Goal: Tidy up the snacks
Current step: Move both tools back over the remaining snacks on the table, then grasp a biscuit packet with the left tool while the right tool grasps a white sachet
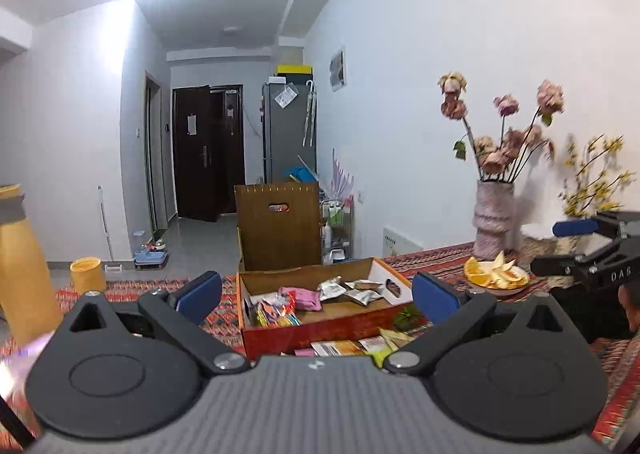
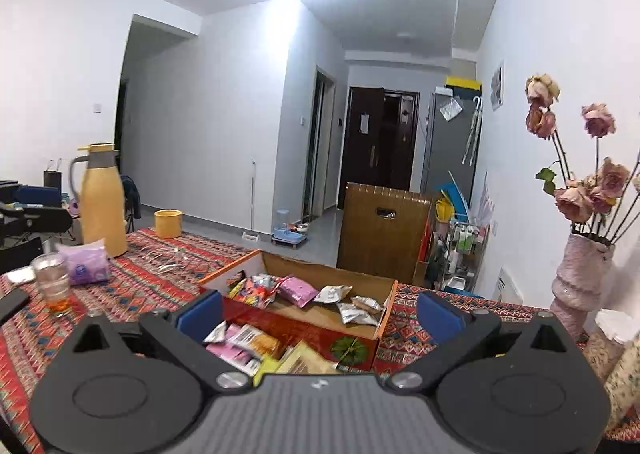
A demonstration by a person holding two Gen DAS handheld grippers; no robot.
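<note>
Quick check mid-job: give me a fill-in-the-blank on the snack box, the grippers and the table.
1. Both the left gripper and the right gripper hold ____.
2. The pink packet lies inside the cardboard ____.
3. The plate beside the vase holds orange ____.
4. The jug on the tablecloth is ____ in colour.

Missing words: nothing; box; peels; yellow

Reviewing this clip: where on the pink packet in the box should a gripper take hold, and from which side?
Grip the pink packet across its near crimped end, coming from above: it seems to lie flattish among other wrappers inside the walled cardboard box, so side approaches look blocked.
</note>
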